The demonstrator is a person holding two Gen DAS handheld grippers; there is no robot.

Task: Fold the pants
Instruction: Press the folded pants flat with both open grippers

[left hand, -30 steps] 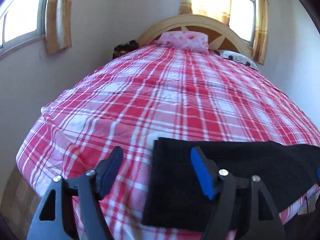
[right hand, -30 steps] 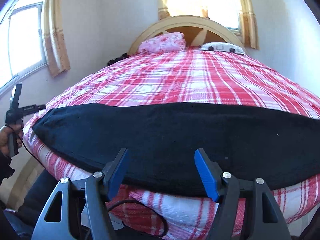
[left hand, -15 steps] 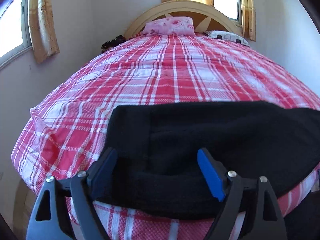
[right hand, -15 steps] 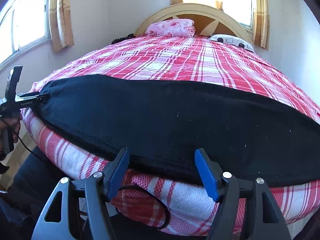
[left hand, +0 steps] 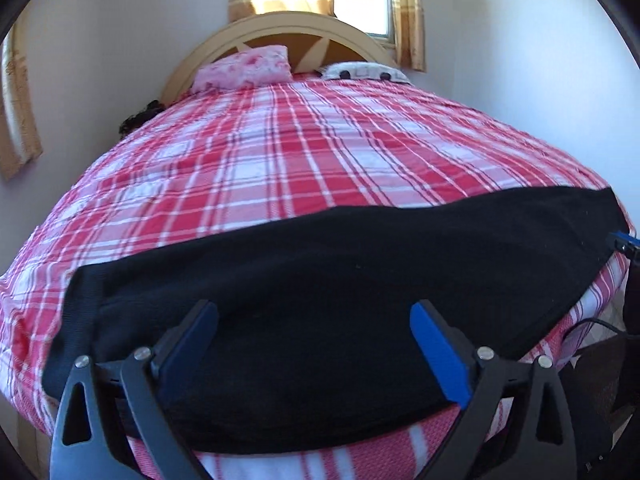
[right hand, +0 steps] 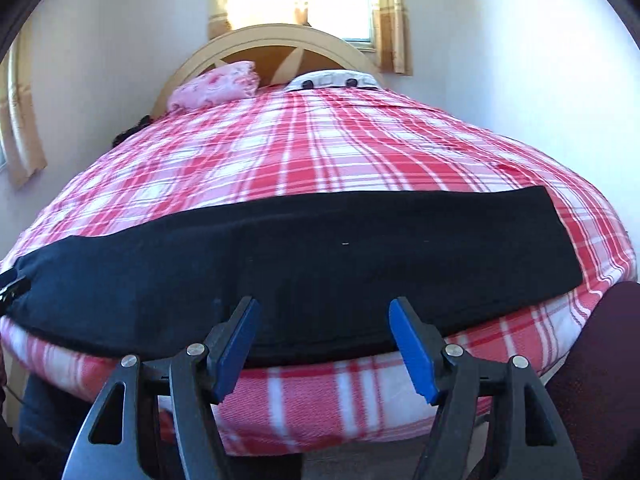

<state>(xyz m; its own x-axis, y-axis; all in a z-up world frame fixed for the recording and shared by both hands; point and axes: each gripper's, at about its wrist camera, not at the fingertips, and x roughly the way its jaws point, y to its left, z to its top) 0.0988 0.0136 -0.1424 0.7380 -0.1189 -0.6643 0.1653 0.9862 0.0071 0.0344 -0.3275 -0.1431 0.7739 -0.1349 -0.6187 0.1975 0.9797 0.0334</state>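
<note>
The black pants (left hand: 340, 280) lie as a long flat strip across the near edge of the bed, also seen in the right wrist view (right hand: 320, 264). My left gripper (left hand: 314, 340) is open and empty, its fingers just over the pants' near edge toward the left end. My right gripper (right hand: 322, 340) is open and empty, just in front of the pants' near edge around the middle. The right gripper's blue tip (left hand: 624, 242) shows at the far right of the left wrist view.
The bed has a red and white plaid sheet (left hand: 300, 152), a pink pillow (left hand: 244, 68), a white patterned pillow (left hand: 364, 70) and a curved wooden headboard (left hand: 280, 26). Walls stand close on both sides. A cable (left hand: 592, 324) hangs at the right.
Both grippers shifted to the right along the bed edge. The left gripper now faces more of the pants; the right gripper pulled back and lower, below the mattress edge. Both stay open.
</note>
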